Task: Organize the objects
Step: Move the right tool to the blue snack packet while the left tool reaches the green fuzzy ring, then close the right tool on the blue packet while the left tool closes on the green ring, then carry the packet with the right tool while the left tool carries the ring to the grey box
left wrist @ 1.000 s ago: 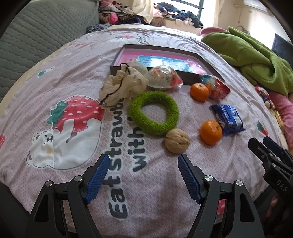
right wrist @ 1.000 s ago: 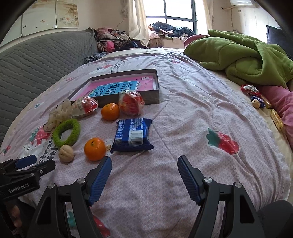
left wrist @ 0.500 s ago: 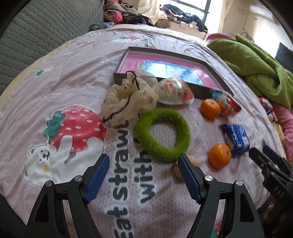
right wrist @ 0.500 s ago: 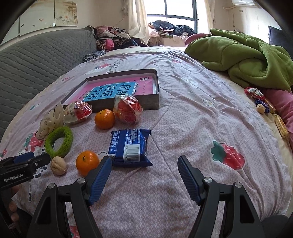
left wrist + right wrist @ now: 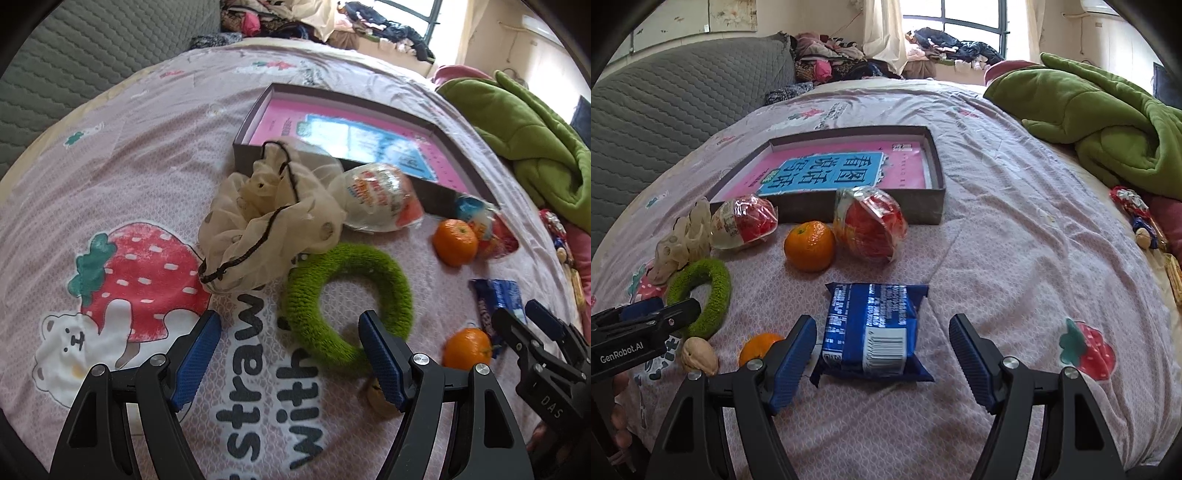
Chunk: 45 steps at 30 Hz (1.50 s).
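Two grippers are seen, both spread wide w/ nothing held.

Left wrist view: the left gripper [image 5: 290,356] is poised low over the bedsheet [image 5: 122,155]. The green ring [image 5: 347,297] lies flat just ahead and slightly right; its near arc is overlapped by the right-hand pad. The cream drawstring pouch [image 5: 269,225] sits beyond-left, touching the ring. A walnut [image 5: 378,397] is half hidden by the gripper's right finger. The shallow box [image 5: 443,192] lies farther ahead.

Right wrist view: the right gripper [image 5: 882,358] is centred on the blue snack packet [image 5: 875,326], which lies straight ahead between the pads, long axis running roughly along the fingers. A closing grasp would probably span its short width. The right gripper is judged nearer to the packet, the left to the ring; the box is well beyond both.
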### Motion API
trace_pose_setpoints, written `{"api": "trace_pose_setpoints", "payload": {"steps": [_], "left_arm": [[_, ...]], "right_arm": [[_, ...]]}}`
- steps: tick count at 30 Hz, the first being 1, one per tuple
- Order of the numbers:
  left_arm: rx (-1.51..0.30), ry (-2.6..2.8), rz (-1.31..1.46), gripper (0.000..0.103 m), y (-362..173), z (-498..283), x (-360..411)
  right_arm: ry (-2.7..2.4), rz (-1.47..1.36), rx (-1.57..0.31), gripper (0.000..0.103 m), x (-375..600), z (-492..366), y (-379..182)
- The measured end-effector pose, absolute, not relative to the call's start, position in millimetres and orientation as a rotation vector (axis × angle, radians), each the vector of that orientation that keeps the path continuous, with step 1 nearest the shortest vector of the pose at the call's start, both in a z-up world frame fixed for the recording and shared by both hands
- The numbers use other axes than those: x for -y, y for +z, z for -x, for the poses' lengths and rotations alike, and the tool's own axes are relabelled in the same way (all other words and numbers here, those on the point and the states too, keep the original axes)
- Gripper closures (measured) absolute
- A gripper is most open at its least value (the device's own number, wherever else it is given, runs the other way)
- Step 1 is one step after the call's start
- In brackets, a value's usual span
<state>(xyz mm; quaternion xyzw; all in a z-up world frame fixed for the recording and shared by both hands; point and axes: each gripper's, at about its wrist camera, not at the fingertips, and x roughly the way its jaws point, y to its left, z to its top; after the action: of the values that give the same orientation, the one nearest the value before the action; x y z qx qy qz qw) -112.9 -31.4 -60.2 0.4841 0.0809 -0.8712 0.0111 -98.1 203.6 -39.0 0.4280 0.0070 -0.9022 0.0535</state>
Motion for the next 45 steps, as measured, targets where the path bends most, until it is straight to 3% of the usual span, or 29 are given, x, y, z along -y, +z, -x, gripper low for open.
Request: {"api": "trace_pose_setpoints", "payload": {"steps": [7, 9, 11, 14, 16, 18, 28, 45], "left_arm": [[-0.229, -2.711, -1.497, 0.026, -66, 123, 32], [-0.226, -2.72, -1.489, 0.031, -66, 123, 31], [-0.221, -2.733, -1.483, 0.036, -66, 122, 30], [-0.204, -2.753, -1.474, 0.051, -63, 121, 28], [-0.204, -2.767, -1.466, 0.072, -61, 119, 28], [-0.241, -2.794, -1.476, 0.085, -60, 117, 29], [-0.271, -2.86, -1.458, 0.09, -55, 111, 28], [-0.165, -2.977, -1.289, 0.09, -28, 95, 17]], "right_arm": [[-2.721, -1.396, -0.015, 0.032, -204, 110, -54], [-2.726, -1.394, -0.005, 0.037, -206, 110, -55], [-2.724, -1.385, -0.021, 0.048, -205, 111, -54], [-2.727, -1.371, -0.054, 0.049, -202, 110, -54], [-2.733, -1.359, -0.066, 0.05, -201, 108, -54], [-2.731, -1.349, -0.07, 0.051, -201, 107, -54], [-2.735, -1.308, -0.034, 0.051, -207, 101, -50], [-2.788, -1.179, -0.015, 0.051, -210, 94, -28]]}}
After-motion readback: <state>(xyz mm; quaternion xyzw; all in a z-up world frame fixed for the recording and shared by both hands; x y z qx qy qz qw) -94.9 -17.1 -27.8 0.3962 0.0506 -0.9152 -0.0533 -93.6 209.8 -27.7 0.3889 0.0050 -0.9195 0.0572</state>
